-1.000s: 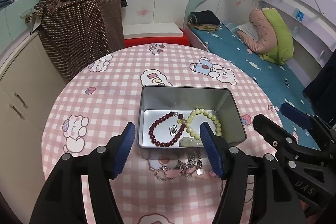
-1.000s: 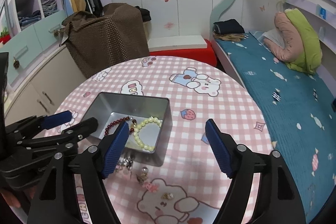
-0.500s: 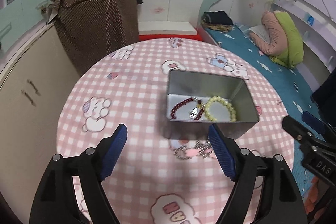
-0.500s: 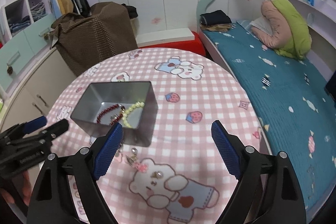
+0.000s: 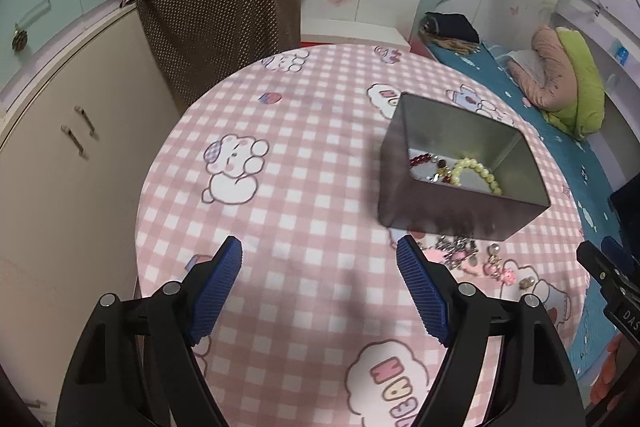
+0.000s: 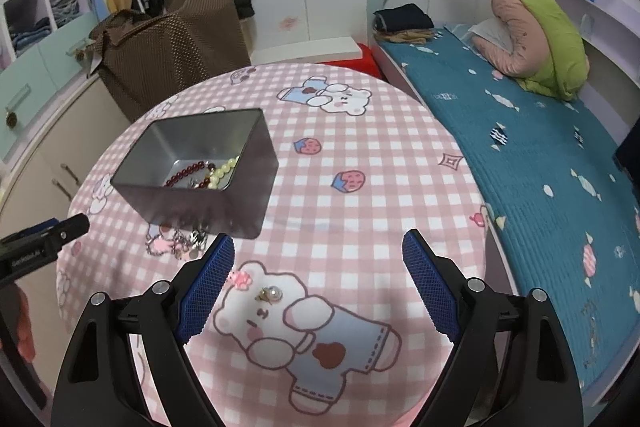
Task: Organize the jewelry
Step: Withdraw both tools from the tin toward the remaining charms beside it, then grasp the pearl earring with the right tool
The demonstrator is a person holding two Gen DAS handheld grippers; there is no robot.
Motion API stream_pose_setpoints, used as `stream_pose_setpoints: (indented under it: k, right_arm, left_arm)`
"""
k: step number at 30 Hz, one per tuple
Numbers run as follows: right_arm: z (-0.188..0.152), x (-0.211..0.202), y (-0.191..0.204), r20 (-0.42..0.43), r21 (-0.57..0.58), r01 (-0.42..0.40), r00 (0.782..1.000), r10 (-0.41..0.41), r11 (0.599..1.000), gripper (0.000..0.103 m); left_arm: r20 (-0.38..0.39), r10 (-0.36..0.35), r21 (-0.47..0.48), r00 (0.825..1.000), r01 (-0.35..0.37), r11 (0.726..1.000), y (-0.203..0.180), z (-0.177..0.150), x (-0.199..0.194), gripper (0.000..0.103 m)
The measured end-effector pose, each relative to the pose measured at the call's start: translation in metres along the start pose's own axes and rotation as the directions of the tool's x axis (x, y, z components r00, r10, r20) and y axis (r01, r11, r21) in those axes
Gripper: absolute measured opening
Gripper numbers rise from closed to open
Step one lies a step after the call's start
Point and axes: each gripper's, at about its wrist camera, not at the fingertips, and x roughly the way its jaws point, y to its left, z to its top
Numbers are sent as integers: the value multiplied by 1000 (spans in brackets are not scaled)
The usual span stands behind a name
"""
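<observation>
A grey metal tin (image 5: 456,217) (image 6: 192,203) stands on the round pink checked table. It holds a dark red bead bracelet (image 5: 421,159) (image 6: 185,174) and a pale yellow bead bracelet (image 5: 478,173) (image 6: 225,171). A silver chain with pink charms (image 5: 458,251) (image 6: 176,245) lies on the cloth just in front of the tin. A pink charm (image 6: 241,279) and a pearl earring (image 6: 271,293) lie nearer the right gripper. My left gripper (image 5: 320,287) is open and empty, left of the tin. My right gripper (image 6: 318,281) is open and empty above the earring.
The table's edge (image 6: 478,211) drops to a teal bed (image 6: 520,155) on the right. A brown dotted bag (image 5: 216,11) and cream cabinets (image 5: 60,155) stand left and behind. Each gripper's tip shows at the edge of the other's view.
Both grippers have drawn back and apart from the tin, the left one swinging left. The tin and jewelry have stayed in place. Both stay open.
</observation>
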Motion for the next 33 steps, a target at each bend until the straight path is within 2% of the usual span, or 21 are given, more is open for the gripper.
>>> stream_pose_setpoints:
  k: [6,12,14,19,29,33]
  right_arm:
    - [-12,1,11,33,-79,16,999,-14,997,83]
    - [-26,5,21,39,-141,-23,999,28,990,83]
    - [-29,8,23,33,-153,-27,999,32,988,79]
    - [-35,20,26,-9,-163,-62,998,62,985,57]
    - [-42,37,31,-48,-189,-107,994,99,976,41]
    - [-45,45,30,-59,-197,-125,992,116,972,30]
  left_arm:
    - [-19,9,14,1000,-9,1000,2,-7,6,77]
    - [-41,-5,41,999,7,999,-5,-16,12,77]
    - [-50,-10,48,999,13,999,-8,-18,13,77]
    - [-72,-28,58,997,32,998,-14,-22,18,77]
    - [-98,-70,83,993,78,993,-32,-23,23,77]
    - [-112,-99,108,989,111,988,-44,-24,24,77]
